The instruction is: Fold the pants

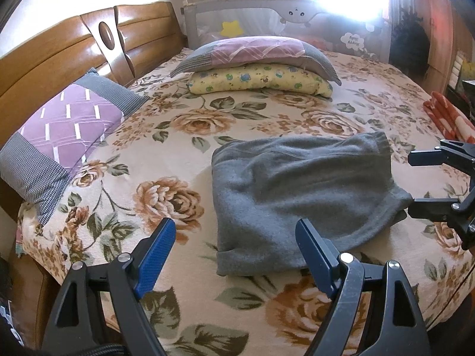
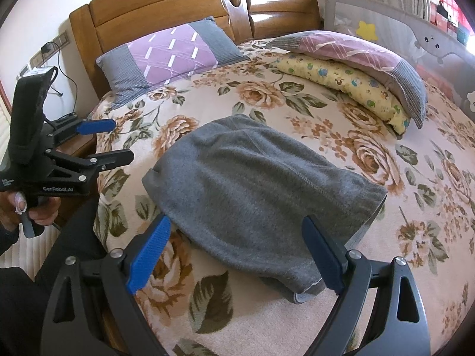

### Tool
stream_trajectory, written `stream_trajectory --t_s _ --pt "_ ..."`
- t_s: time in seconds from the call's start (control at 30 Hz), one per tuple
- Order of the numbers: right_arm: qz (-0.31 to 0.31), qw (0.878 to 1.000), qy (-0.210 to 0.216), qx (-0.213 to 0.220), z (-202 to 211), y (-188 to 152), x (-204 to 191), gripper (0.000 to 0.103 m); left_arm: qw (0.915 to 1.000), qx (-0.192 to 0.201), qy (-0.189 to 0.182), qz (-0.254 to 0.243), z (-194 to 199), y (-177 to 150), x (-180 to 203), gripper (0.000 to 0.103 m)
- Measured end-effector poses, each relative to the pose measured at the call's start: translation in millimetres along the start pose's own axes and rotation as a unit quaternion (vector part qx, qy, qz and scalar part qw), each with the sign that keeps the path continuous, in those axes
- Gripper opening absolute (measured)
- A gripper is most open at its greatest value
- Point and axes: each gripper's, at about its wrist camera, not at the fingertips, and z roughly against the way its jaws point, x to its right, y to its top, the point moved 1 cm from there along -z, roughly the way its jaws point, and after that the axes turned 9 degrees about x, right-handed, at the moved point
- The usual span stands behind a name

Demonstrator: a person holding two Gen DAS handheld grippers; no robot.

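The grey pants (image 1: 299,195) lie folded into a compact bundle on the floral bedspread (image 1: 184,154); they also show in the right wrist view (image 2: 255,192). My left gripper (image 1: 236,231) is open and empty, just in front of the bundle's near edge, and also shows in the right wrist view (image 2: 123,139) to the left of the pants. My right gripper (image 2: 237,231) is open and empty, its fingers held over the bundle's near edge. It shows at the right edge of the left wrist view (image 1: 411,182), beside the pants.
A purple and grey pillow (image 1: 59,136) leans on the wooden headboard (image 1: 59,56). A pink pillow (image 1: 255,53) lies on a yellow folded blanket (image 1: 261,81) by the grey bed rail (image 1: 267,17). A red blanket (image 1: 448,118) lies at the right bed edge.
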Motion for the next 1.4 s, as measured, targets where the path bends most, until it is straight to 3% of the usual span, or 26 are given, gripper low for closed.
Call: stream_trajectory --t_s 1.4 --pt "-0.019 1.000 0.008 -0.020 -18.6 -12.0 8.4 0.090 0.9998 -0.015 -0.011 -0.004 -19.9 -0.7 -2.6 0.083"
